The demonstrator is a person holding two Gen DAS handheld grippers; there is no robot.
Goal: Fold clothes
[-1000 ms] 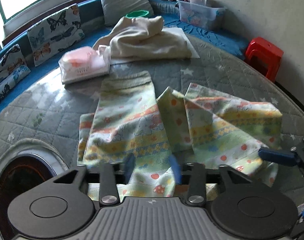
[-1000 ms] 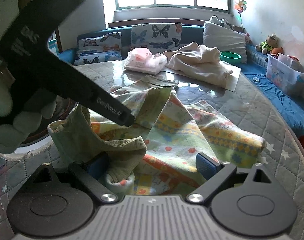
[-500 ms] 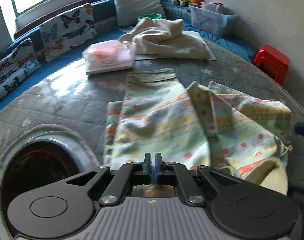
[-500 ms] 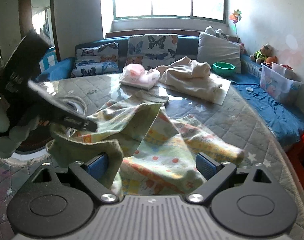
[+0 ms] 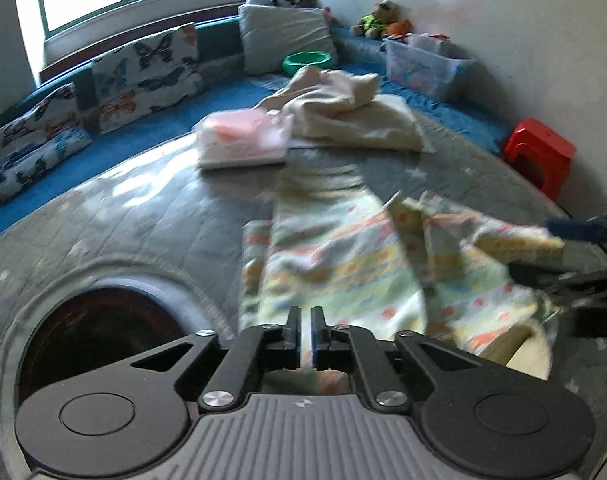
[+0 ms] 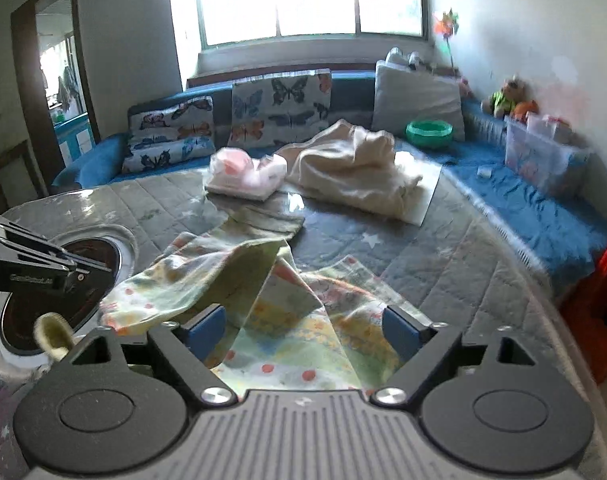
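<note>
On the far part of the grey quilted table [image 6: 443, 256] lies a pink and white packet [image 6: 245, 176], and just to its right a heap of cream cloth [image 6: 355, 172] that rests partly on a white sheet. In the near left of the table there is a round dark opening [image 5: 91, 340]. Behind the table runs a blue bench with butterfly cushions [image 6: 281, 106], a grey pillow [image 6: 417, 98] and a green bowl [image 6: 429, 133]. Further right stand a clear plastic box [image 6: 541, 158] and soft toys [image 6: 507, 98] (their kind is not clear). A red stool [image 5: 541, 154] stands at the right, near the wall.
</note>
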